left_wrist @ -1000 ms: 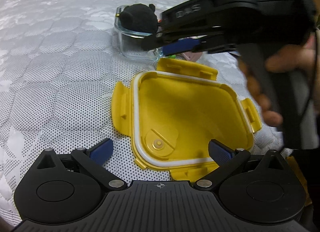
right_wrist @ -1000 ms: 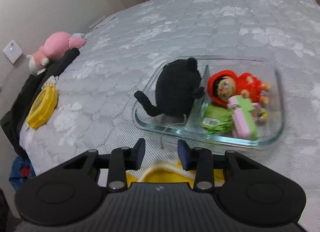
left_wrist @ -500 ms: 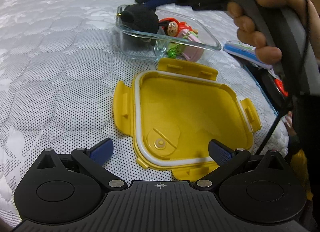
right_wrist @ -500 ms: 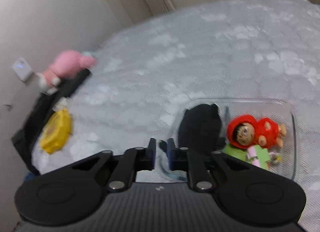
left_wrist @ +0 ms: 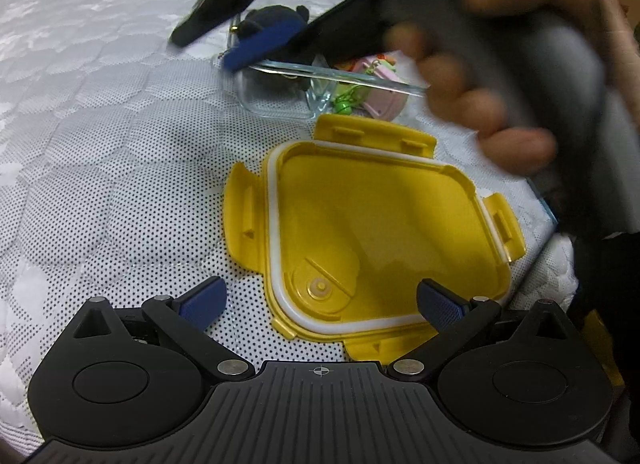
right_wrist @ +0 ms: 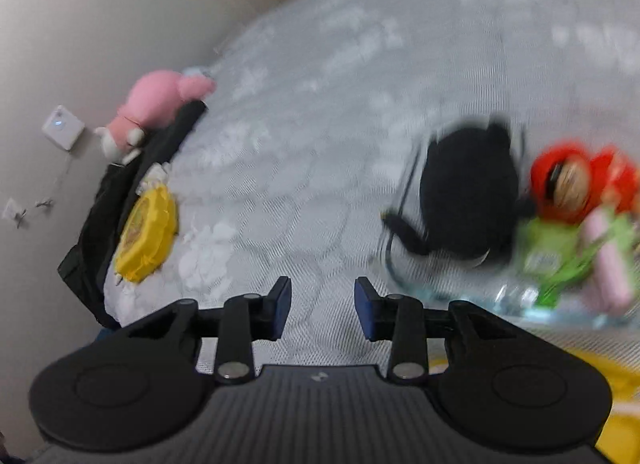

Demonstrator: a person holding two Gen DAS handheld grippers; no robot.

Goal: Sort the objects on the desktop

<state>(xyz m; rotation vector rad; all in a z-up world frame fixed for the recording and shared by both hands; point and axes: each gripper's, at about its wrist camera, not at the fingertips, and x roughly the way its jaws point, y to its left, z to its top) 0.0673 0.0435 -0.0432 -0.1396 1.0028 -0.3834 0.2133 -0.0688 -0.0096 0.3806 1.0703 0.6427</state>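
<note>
Left wrist view: left gripper [left_wrist: 320,304] sits at 6 o'clock, jaws spread wide, holding nothing. Its 2 blue fingertips [left_wrist: 202,301] straddle the near edge of the yellow lid [left_wrist: 380,232], which lies inside-up on the white quilted mattress [left_wrist: 100,143]; whether the tips touch it, can't tell. At 12 o'clock the glass container [left_wrist: 276,103] sits just beyond the lid, with a black plush [left_wrist: 276,21] in its left part and pink and green toys [left_wrist: 376,99] in its right. Right gripper [left_wrist: 256,45] hangs blurred over the container, gripped by the person's hand [left_wrist: 500,63] at 1 o'clock.

Right wrist view: right gripper [right_wrist: 323,306] at 6 o'clock, jaws parted with a clear gap, nothing between them, mattress [right_wrist: 340,103] below. Heavy blur. Glass container [right_wrist: 400,276] at 3 o'clock holds the black plush [right_wrist: 468,199], a red-hooded doll [right_wrist: 568,179], green and pink toys [right_wrist: 580,256]. At 9 o'clock, well apart: a yellow round object [right_wrist: 146,236] on dark fabric [right_wrist: 104,215], and a pink plush [right_wrist: 156,99] by the wall [right_wrist: 80,23].
</note>
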